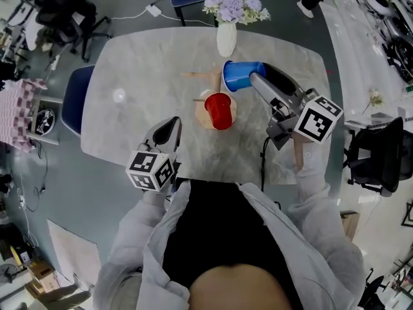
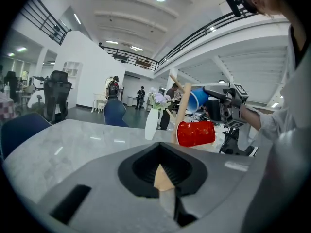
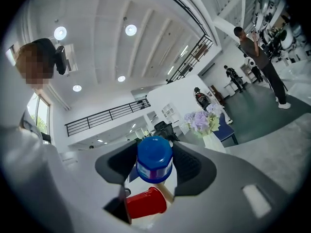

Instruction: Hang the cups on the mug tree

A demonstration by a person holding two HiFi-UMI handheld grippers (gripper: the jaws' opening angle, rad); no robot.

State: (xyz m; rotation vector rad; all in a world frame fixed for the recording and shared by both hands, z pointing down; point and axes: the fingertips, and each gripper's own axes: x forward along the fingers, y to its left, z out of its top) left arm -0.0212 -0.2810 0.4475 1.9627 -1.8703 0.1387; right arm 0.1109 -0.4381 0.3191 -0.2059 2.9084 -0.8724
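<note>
Right tongs (image 3: 155, 171) pinch blue plastic cup (image 1: 240, 76) sideways, apparently to meet a wooden mug tree (image 2: 181, 108) peg; left tongs (image 2: 163, 178) pressed together, empty.

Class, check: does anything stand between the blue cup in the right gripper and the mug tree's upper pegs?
Nothing visible does. The blue cup in the right gripper sits right beside the mug tree; the red cup hangs lower, and the vase stands beyond.
</note>
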